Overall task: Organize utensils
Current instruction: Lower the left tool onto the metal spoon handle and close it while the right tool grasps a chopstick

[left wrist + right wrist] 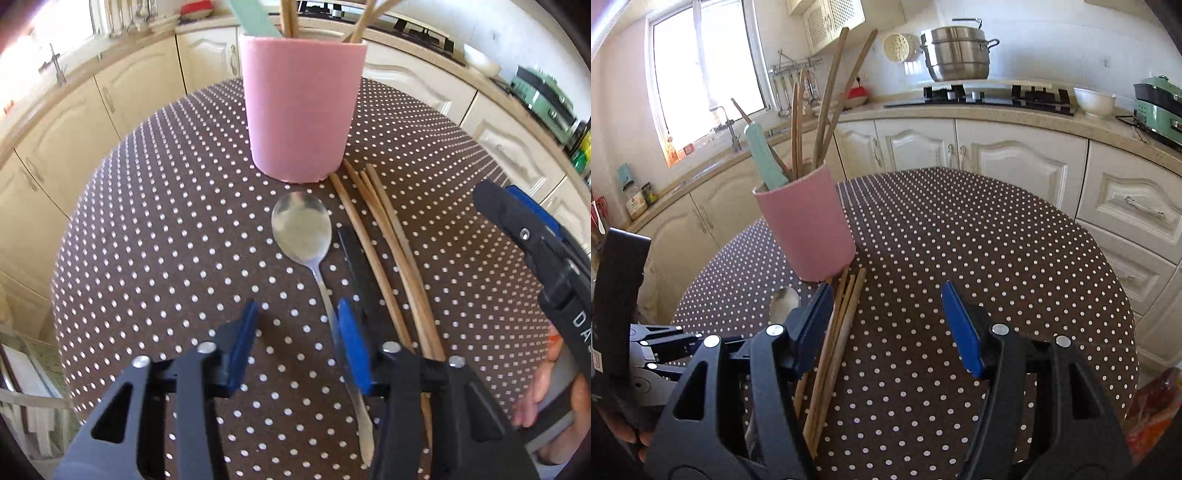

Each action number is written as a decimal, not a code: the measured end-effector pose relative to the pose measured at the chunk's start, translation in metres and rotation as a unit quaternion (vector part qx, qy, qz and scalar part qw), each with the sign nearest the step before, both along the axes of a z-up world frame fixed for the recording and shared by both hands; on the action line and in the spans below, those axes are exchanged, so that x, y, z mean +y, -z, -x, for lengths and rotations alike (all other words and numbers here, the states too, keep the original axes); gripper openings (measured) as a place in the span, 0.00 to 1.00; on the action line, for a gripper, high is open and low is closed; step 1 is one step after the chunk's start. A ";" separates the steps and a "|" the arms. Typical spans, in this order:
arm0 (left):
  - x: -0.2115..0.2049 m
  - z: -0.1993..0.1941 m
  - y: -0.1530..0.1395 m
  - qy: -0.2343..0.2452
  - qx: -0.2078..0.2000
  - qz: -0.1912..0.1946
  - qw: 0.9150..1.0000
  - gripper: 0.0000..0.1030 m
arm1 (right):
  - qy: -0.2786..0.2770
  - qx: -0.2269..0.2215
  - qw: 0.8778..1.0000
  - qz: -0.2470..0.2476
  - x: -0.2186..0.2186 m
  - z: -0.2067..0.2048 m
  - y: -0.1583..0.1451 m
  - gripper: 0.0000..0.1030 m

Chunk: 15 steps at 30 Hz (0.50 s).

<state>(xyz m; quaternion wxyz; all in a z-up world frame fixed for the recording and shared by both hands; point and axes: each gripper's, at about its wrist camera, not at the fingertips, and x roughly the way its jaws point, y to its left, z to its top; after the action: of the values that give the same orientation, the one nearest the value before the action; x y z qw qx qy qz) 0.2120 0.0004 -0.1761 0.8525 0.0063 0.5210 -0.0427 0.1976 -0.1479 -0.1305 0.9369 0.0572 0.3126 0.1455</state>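
A pink cup [301, 107] stands on the dotted table and holds wooden chopsticks and a mint-green utensil; it also shows in the right wrist view [809, 229]. A metal spoon [303, 230] lies in front of it, handle toward me. A black knife [356, 266] and several wooden chopsticks [391, 254] lie to its right. My left gripper [297, 325] is open, low over the spoon's handle, which runs beside its right pad. My right gripper [886, 317] is open and empty, its left finger beside the loose chopsticks [838, 332]. The spoon bowl [785, 301] peeks out there.
The round table [997, 240] has a brown polka-dot cloth. Cream kitchen cabinets and a counter with a stove, steel pot [955, 51] and white bowl [1093, 101] curve behind it. The right gripper's body [535, 251] shows at the right of the left wrist view.
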 end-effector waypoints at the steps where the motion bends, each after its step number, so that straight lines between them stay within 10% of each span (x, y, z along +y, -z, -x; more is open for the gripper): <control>1: -0.003 -0.001 0.000 0.002 -0.001 0.003 1.000 0.30 | -0.002 0.013 1.000 0.006 0.002 -0.003 0.002 0.59; 4: -0.004 -0.003 0.001 -0.002 -0.001 0.013 1.000 0.09 | -0.005 0.051 0.998 0.026 0.004 -0.011 0.010 0.59; 15: 0.028 0.009 0.002 -0.009 -0.007 0.047 0.999 0.07 | -0.041 0.121 0.988 0.087 0.035 -0.023 0.034 0.59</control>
<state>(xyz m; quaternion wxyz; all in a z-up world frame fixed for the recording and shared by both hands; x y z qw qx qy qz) 0.2029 0.0280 -0.1780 0.8560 -0.0379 0.5121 -0.0596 0.2209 -0.1128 -0.1644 0.8868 -0.0197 0.4373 0.1480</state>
